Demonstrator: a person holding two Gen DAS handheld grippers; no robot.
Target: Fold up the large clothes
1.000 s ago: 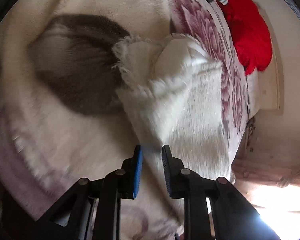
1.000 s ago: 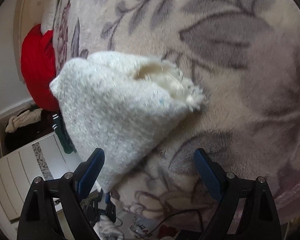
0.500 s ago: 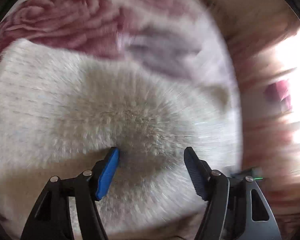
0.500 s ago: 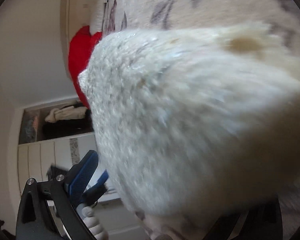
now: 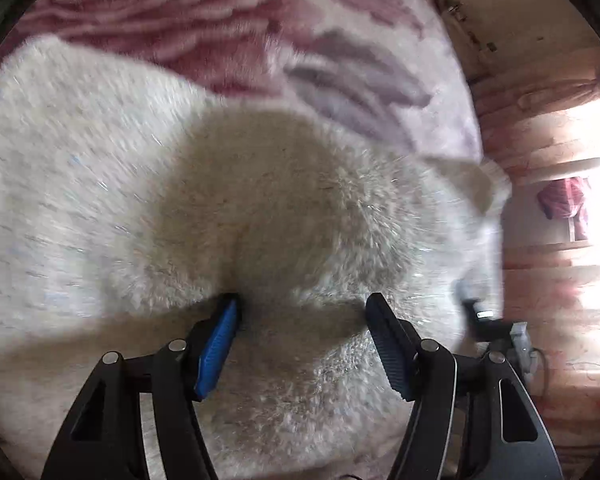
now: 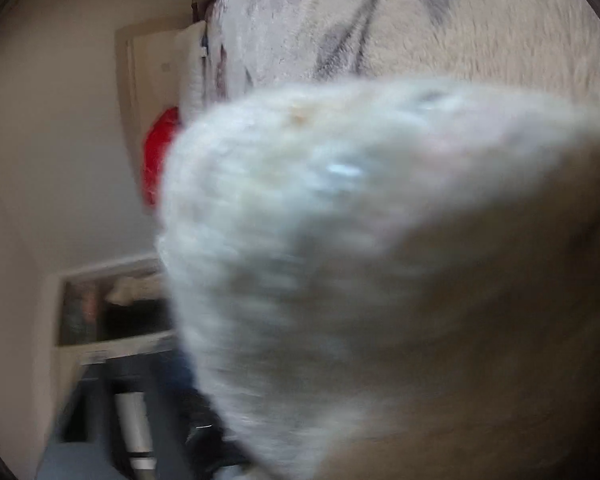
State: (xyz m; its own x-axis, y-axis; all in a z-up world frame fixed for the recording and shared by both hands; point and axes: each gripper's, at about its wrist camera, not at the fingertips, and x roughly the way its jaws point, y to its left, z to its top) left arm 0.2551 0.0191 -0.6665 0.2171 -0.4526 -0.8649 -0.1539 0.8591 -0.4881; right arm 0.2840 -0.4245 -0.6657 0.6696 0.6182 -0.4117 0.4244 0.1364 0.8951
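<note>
A white fuzzy knitted garment [image 5: 100,184] lies on a plush floral blanket [image 5: 148,12]. My left gripper [image 5: 304,320] points down at it with its jaws apart. A shaded hump of the knit [image 5: 284,208] rises just ahead of the blue pads, and nothing is pinched between them. In the right wrist view the same garment [image 6: 340,240] is so close that it fills most of the picture. It covers my right gripper [image 6: 300,400], whose jaws are closing with the knit between them. Only its blurred left finger [image 6: 104,412] shows.
The blanket [image 6: 480,16] covers a bed whose edge drops off at the right of the left wrist view. A red cushion [image 6: 160,156] lies at the head end. A pale wall and an open cupboard [image 6: 112,308] stand beyond. A bright window [image 5: 596,240] glares at the right.
My left gripper has opened off the fabric, rolled and swung over the garment. My right gripper has moved in on the garment, which now fills its view and hides its fingers.
</note>
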